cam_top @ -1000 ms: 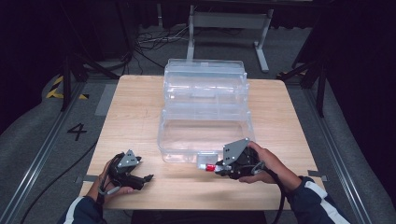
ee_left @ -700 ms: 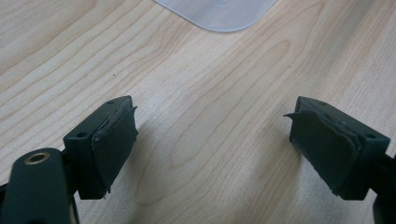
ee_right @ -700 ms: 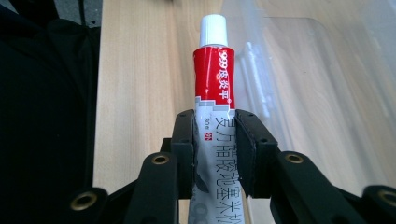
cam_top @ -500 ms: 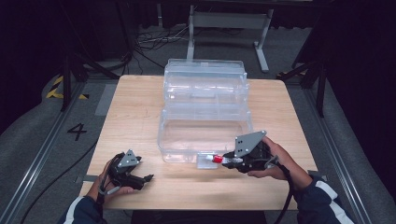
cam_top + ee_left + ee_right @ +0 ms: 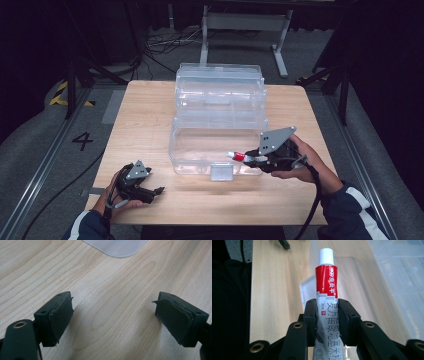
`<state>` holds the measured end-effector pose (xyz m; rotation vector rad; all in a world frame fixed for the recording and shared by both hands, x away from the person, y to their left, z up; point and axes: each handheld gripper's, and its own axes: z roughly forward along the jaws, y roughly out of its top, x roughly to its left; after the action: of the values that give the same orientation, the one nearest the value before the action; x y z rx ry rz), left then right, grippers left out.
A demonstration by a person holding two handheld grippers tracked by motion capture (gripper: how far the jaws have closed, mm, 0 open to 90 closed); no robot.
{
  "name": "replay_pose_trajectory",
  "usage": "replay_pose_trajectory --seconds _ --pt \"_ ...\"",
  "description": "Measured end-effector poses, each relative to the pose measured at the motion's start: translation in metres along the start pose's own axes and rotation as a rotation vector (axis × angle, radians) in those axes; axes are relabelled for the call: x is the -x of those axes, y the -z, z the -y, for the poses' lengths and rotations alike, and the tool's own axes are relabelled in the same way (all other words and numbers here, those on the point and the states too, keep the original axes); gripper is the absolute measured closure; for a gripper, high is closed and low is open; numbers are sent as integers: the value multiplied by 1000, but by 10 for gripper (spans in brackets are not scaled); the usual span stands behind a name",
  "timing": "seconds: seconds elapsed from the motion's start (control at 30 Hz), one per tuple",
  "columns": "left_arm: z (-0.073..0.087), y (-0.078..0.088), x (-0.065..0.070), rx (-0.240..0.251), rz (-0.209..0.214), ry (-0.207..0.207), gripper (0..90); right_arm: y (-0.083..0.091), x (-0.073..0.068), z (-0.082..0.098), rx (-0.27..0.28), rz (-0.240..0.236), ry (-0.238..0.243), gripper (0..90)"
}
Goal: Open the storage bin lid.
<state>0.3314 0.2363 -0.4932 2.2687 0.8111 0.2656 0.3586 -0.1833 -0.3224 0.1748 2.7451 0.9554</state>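
Tube (image 5: 236, 156) in right claw (image 5: 246, 158) above box (image 5: 215, 145) front edge.

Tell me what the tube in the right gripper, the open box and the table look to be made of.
Tube: probably soft plastic or laminate, glossy; light glints on its red and white printed skin, and the cap is plain white. Box: clear hard plastic, since the table shows through its walls. Table: pale wood or wood-look laminate, matt, with visible grain lines. The right gripper is shut on the tube.

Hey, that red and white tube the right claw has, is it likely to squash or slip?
The tube looks soft, so it probably dents between the pads. Its glossy skin may slide. The round cap suggests rolling if dropped.
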Motion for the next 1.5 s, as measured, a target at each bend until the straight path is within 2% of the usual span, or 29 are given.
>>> replay_pose_trajectory --seconds 0.23,0.63,0.97,1.5 --pt "0 0 0 0 0 0 149 5 16 -9 -7 31 -4 709" --pt "0 0 0 -1 2 -2 148 4 36 -28 -43 48 20 709" --pt "0 0 0 0 1 0 148 -8 50 -41 -87 44 31 709" --pt "0 0 0 -1 -7 -4 149 -29 62 -38 -157 17 20 709"
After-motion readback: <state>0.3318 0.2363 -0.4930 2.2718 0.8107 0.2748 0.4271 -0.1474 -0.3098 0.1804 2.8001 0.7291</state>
